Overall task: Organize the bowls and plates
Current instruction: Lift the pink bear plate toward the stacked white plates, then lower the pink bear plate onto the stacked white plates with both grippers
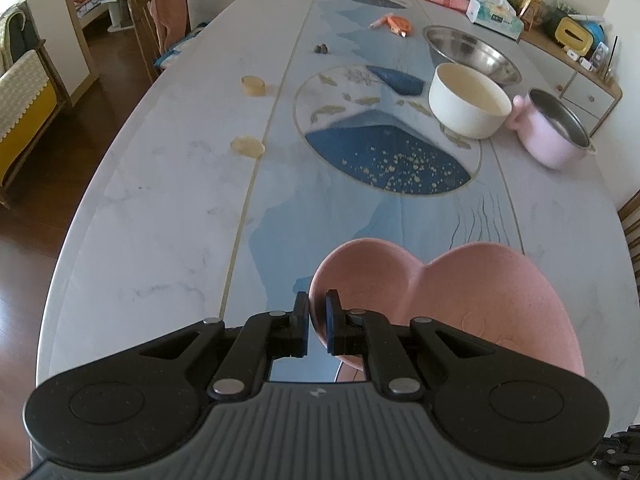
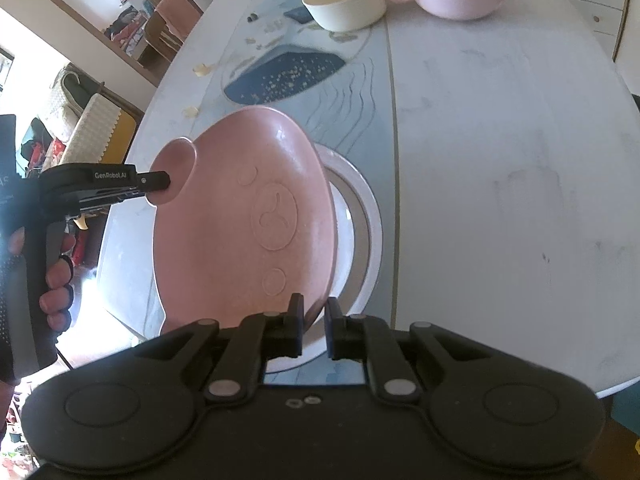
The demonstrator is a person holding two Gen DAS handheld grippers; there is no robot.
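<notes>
A pink bear-face plate (image 2: 240,216) hangs tilted above the table, held by both grippers. My left gripper (image 1: 318,320) is shut on the rim of one round ear (image 1: 352,276); in the right wrist view, that left gripper (image 2: 166,181) comes in from the left, a hand around its handle. My right gripper (image 2: 316,320) is shut on the plate's near rim. Directly beneath lies a white plate with a grey band (image 2: 370,216), partly hidden by the pink one. Farther back stand a cream bowl (image 1: 468,100), a steel bowl (image 1: 472,52) and a pink pot (image 1: 552,128).
Two round yellowish coasters (image 1: 248,146) lie on the left part of the marble-patterned table (image 1: 160,220). A tissue box (image 1: 496,14) and clutter line the far right. A chair with a pink cloth (image 1: 164,12) stands at the table's left side.
</notes>
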